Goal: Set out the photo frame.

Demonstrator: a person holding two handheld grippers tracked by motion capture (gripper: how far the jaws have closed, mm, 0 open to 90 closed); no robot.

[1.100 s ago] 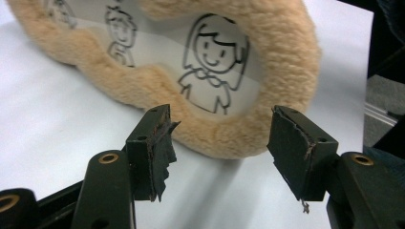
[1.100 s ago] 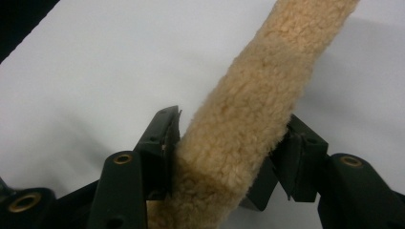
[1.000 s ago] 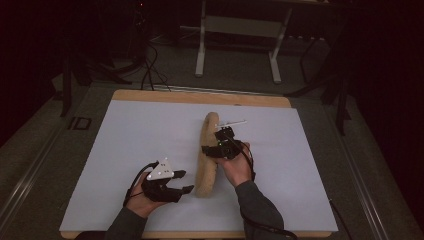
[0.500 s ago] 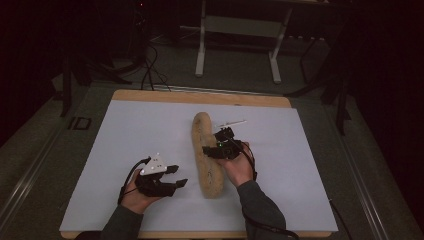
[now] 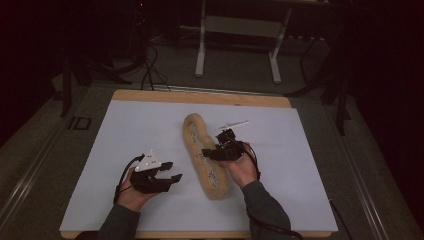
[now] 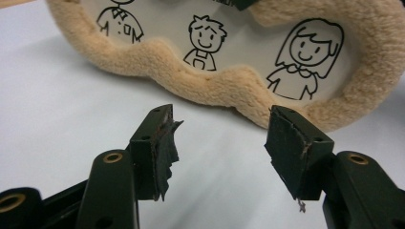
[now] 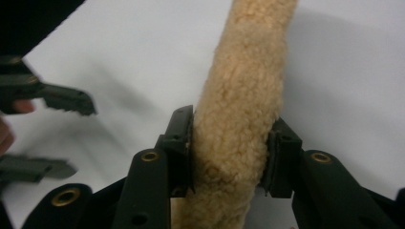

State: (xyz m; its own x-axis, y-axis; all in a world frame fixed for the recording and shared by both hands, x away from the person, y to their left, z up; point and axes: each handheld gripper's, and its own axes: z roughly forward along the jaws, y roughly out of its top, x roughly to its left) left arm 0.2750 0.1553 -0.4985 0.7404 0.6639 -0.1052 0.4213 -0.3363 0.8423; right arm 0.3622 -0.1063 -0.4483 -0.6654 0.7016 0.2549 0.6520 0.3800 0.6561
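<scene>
Right gripper (image 7: 229, 152), its jaws just closing, pinches the fleecy rim of the long tan plush cushion (image 5: 202, 155) lying mid-table on the white sheet (image 5: 125, 135), apparently to steady it, while the left gripper (image 6: 222, 143) waits wide open beside its near edge.

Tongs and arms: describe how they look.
Both tongs, left and right, are black, with two flat jaws bearing brass-ringed holes and worn dark pads. The left carries a grey three-cornered plate. Black cables trail from each. Both sleeves are dark grey.
</scene>
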